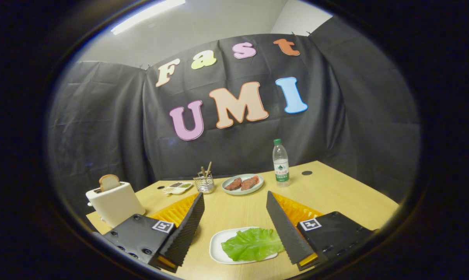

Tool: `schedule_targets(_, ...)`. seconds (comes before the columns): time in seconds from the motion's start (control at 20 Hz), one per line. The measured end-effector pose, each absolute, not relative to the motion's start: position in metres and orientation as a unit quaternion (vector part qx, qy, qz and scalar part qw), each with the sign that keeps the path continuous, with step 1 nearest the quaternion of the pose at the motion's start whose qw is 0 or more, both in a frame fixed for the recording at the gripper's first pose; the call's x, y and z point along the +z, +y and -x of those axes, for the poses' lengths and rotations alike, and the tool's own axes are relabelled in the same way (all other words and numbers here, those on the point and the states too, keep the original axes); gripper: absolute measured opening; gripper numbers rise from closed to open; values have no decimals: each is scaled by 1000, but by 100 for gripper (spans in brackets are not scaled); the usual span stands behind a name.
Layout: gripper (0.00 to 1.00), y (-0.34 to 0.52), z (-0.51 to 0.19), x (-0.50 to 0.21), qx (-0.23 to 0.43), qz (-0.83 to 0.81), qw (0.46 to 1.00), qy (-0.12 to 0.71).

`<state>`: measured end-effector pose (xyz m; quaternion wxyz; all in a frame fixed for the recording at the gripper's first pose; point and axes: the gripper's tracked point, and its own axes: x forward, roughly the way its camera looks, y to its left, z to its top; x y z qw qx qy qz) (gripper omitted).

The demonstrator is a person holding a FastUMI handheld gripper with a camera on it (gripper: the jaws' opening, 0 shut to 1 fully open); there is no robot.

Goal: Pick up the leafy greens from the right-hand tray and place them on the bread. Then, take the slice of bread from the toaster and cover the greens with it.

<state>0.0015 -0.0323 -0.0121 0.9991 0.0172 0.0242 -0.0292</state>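
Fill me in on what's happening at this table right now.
A person holds a gripper over a wooden table, fingers open and empty. A green leaf lies on a white tray between the fingers, not yet gripped. A bread slice sticks up from the white toaster beyond the left finger. Farther back are a plate with two brown patties, a water bottle, a wire holder and a small dish. Nothing has been stacked yet.

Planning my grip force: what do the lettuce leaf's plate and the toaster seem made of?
The white plate under the lettuce leaf looks like matte plastic or glazed ceramic; hard to tell. The toaster looks like smooth cream plastic with soft sheen. The claw hangs open above.
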Motion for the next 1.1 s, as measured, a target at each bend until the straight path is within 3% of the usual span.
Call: schedule_targets(1.1, 100, -132, -10, -85, -138, -40, 979, 147)
